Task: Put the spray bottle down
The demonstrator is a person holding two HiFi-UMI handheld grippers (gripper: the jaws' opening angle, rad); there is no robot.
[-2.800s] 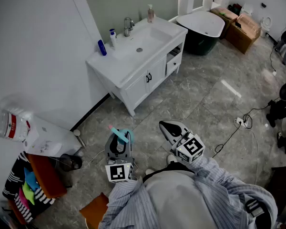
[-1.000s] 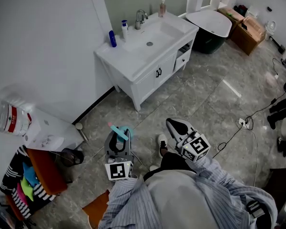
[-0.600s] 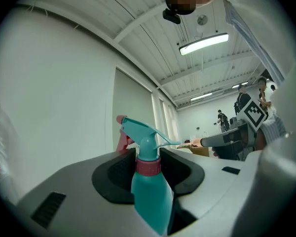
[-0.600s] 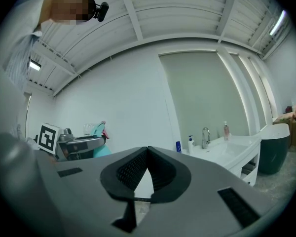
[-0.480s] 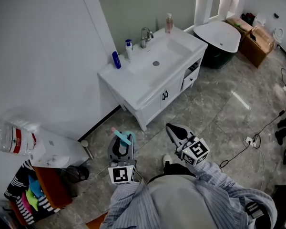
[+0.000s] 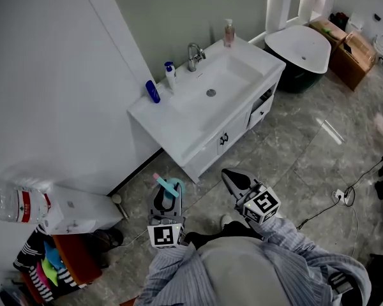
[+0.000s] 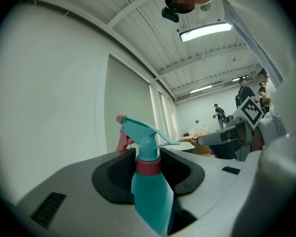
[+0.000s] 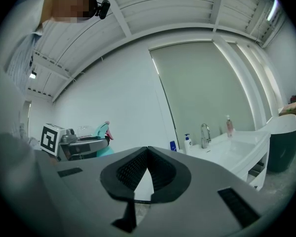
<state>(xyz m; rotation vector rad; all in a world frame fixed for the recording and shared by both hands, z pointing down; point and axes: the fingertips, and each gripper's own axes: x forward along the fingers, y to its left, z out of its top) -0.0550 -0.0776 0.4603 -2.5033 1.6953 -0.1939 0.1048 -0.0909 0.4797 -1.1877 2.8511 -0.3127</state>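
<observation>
The spray bottle [image 6: 168,189] is teal with a pink nozzle. It stands upright between the jaws of my left gripper [image 6: 165,198], which is shut on its neck and body, as the left gripper view shows [image 7: 149,189]. My right gripper [image 6: 233,179] is held level beside it, to the right. In the right gripper view its jaws [image 8: 147,151] meet at the tips with nothing between them. Both grippers hang over the grey tiled floor, a short way in front of the white sink cabinet [image 6: 179,132].
On the sink cabinet top stand a faucet [image 6: 193,48], a pump soap bottle [image 6: 229,32], a small white bottle [image 6: 170,75] and a blue bottle [image 6: 152,92]. A dark bathtub [image 6: 303,46] and cardboard boxes [image 6: 356,51] lie far right. A water dispenser [image 6: 25,203] stands at left; cables [image 6: 345,196] cross the floor.
The sink cabinet has drawn nearer and slid rightward in the head view as the person walks toward it. Both grippers travel along, the left still holding the spray bottle.
</observation>
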